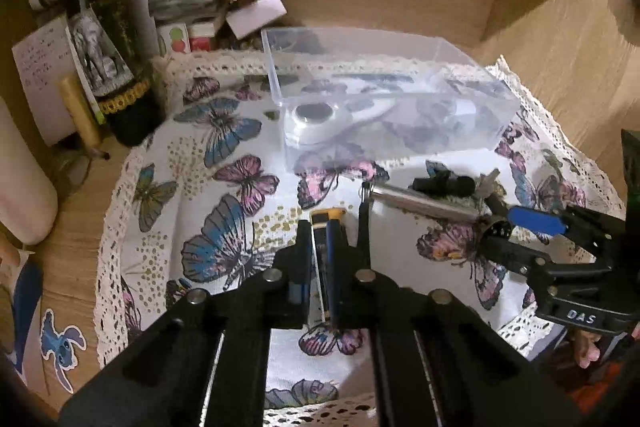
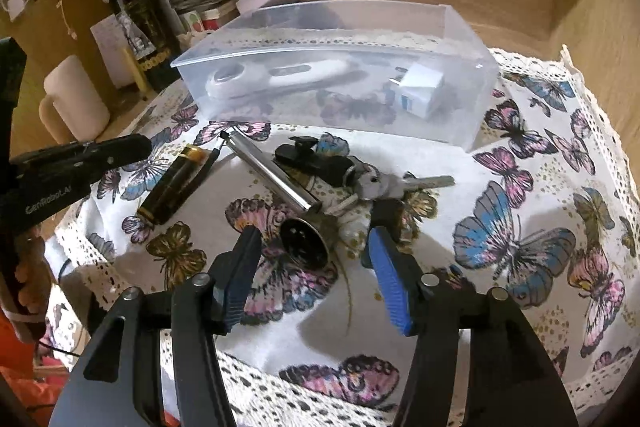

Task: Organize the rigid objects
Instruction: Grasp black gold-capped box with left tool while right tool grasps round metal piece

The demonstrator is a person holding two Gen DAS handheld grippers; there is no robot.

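Left gripper [image 1: 326,239]: jaws closed narrowly on a black-and-gold battery [image 1: 322,259], held low over the butterfly cloth [image 1: 208,187].
Right gripper [image 2: 316,267]: jaws spread wide around the flared end of a metal flashlight [image 2: 276,175].
Clear box [image 2: 460,27]: placed behind, holding a white charger [image 2: 420,91].
Keys [image 2: 384,185]: seen beside the flashlight.

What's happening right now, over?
Left gripper shut on battery. Right gripper open around metal tube. Clear box open, nothing blocking.

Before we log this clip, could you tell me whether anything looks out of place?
Nothing is spilled or broken. The battery, metal tube, black clip and keys lie jumbled outside the clear bin.
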